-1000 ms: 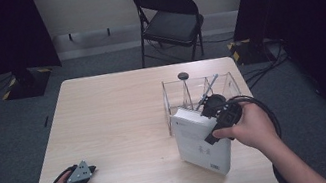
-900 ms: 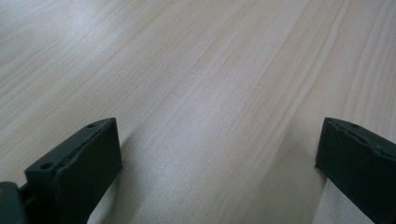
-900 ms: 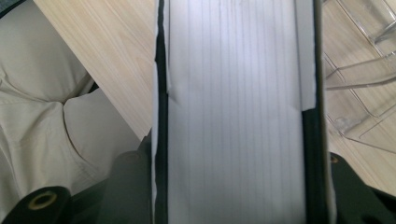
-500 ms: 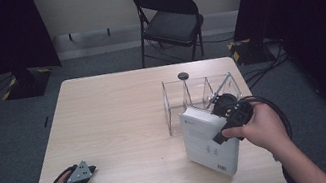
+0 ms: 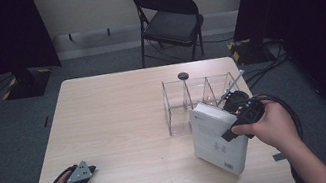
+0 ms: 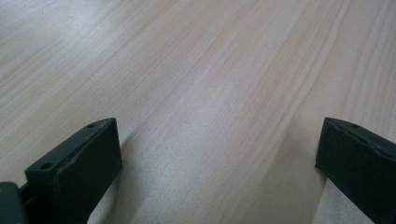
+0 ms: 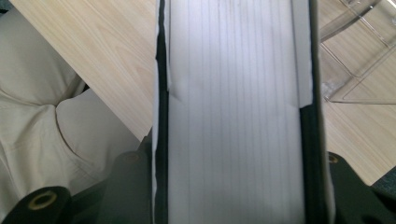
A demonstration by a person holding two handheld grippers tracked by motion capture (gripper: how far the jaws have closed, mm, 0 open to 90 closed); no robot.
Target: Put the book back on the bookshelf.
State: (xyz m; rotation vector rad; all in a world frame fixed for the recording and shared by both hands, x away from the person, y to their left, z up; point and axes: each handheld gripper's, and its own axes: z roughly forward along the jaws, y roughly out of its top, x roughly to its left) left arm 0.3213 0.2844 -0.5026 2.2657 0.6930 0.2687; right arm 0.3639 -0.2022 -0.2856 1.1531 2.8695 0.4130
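A thick white book (image 5: 217, 144) is held tilted over the table's right side, its lower corner by the near edge, just in front of a clear divider rack (image 5: 192, 97). My right gripper (image 5: 230, 116) is shut on its upper edge. In the right gripper view the book's page edge (image 7: 233, 116) stands between both jaws of my right gripper (image 7: 236, 98), which press on its covers. The rack (image 7: 355, 60) lies beyond at the upper right. My left gripper (image 5: 98, 182) rests at the table's near left corner, open; in its own view my left gripper (image 6: 219, 154) spans bare wood (image 6: 210, 70).
A small black round object (image 5: 182, 76) sits at the rack's far side. A black folding chair (image 5: 169, 19) stands behind the table (image 5: 114, 115). Black cables (image 5: 279, 101) lie right of the table. The person's light trousers (image 7: 46, 116) are below the near edge.
My right hand has carried the white book a little to the right and toward the near edge, still tilted. The left gripper has stayed put.
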